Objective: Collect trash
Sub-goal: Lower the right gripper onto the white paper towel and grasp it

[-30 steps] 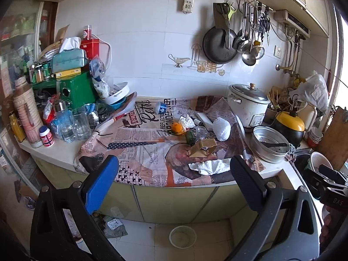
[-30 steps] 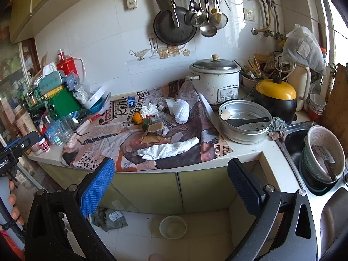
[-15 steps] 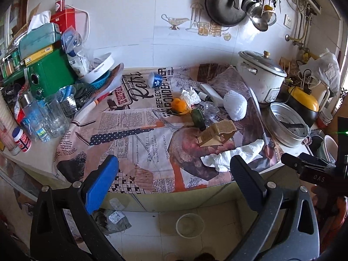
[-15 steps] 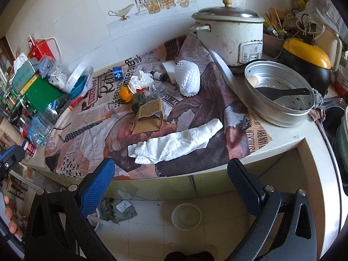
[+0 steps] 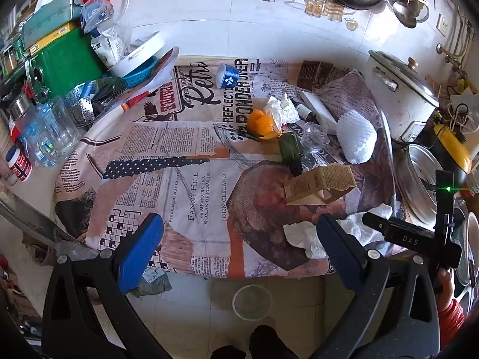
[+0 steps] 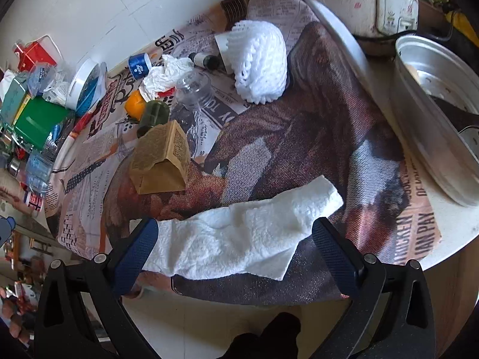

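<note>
Trash lies on a newspaper-print cloth (image 5: 191,179) on the counter. A white paper towel (image 6: 239,233) lies at the front edge, and my right gripper (image 6: 233,245) is open with its fingers on either side of it. Behind it are a brown cardboard box (image 6: 161,161), a green bottle (image 6: 152,113), an orange peel (image 6: 134,104), crumpled tissue (image 6: 161,74), a clear plastic cup (image 6: 194,86), a white foam net (image 6: 260,62) and a blue cup (image 6: 137,64). My left gripper (image 5: 236,248) is open and empty over the cloth's front edge, left of the towel (image 5: 344,230).
A white rice cooker (image 5: 401,98) and a metal steamer pot (image 6: 434,119) stand at the right. A green box (image 5: 63,62), glasses (image 5: 57,131) and bottles crowd the left. A round bowl (image 5: 251,302) sits on the floor below the counter.
Both grippers have moved forward and down toward the counter. The right gripper has come to straddle the paper towel. Both stay open.
</note>
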Demonstrator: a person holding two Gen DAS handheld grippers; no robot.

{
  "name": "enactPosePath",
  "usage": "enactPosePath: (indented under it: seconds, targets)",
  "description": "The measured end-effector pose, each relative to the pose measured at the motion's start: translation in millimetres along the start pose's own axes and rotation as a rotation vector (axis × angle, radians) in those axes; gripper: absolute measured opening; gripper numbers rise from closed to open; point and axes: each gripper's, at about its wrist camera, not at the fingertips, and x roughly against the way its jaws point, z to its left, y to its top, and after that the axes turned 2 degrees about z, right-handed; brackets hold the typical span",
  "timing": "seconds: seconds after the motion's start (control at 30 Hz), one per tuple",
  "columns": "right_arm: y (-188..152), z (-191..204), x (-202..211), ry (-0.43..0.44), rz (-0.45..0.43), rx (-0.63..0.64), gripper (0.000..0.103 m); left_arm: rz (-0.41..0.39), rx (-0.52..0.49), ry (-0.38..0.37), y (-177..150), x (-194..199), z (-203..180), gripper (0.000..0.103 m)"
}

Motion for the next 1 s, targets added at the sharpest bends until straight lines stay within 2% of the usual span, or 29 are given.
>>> enactPosePath:
  seconds: [0.17,0.27,0.4,0.5,0.6,0.67,0.7,0.77,0.8,0.87,1.0]
  targets:
    - [-8,13,-14,0.074,0.066,0.017,0.101,-0.003,0.045,0.022,5,-5,0,0.103]
    - [-12,34,-24,0.028,0.089,0.107,0.101,0.007,0.057,0.044,6,-7,2,0.103]
    - [-17,61,-38,-0.094,0.095,0.239,0.098,0.010,0.085,0.062,4,-7,8,0.103]
    - [-15,67,-44,-0.160,0.081,0.290,0.088,0.013,0.101,0.067,3,-7,12,0.103]
    - [-12,66,-46,-0.179,0.055,0.325,0.070,0.022,0.101,0.075,2,-11,11,0.103]
    - [-9,62,-44,-0.180,0.035,0.334,0.050,0.031,0.095,0.075,3,-17,9,0.103]
    - [-9,61,-43,-0.176,0.028,0.335,0.046,0.035,0.090,0.073,3,-21,6,0.103]
    - [-6,54,-41,-0.172,0.020,0.343,0.021,0.048,0.069,0.069,4,-30,0,0.103]
    - [-6,54,-41,-0.172,0.019,0.341,0.015,0.056,0.056,0.070,4,-36,-5,0.103]
    - [0,43,-38,-0.122,0.035,0.312,0.009,0.073,0.029,0.062,5,-50,-15,0.103]
    - [6,21,-24,-0.097,0.030,0.237,0.008,0.124,-0.028,0.025,6,-84,-38,0.103]
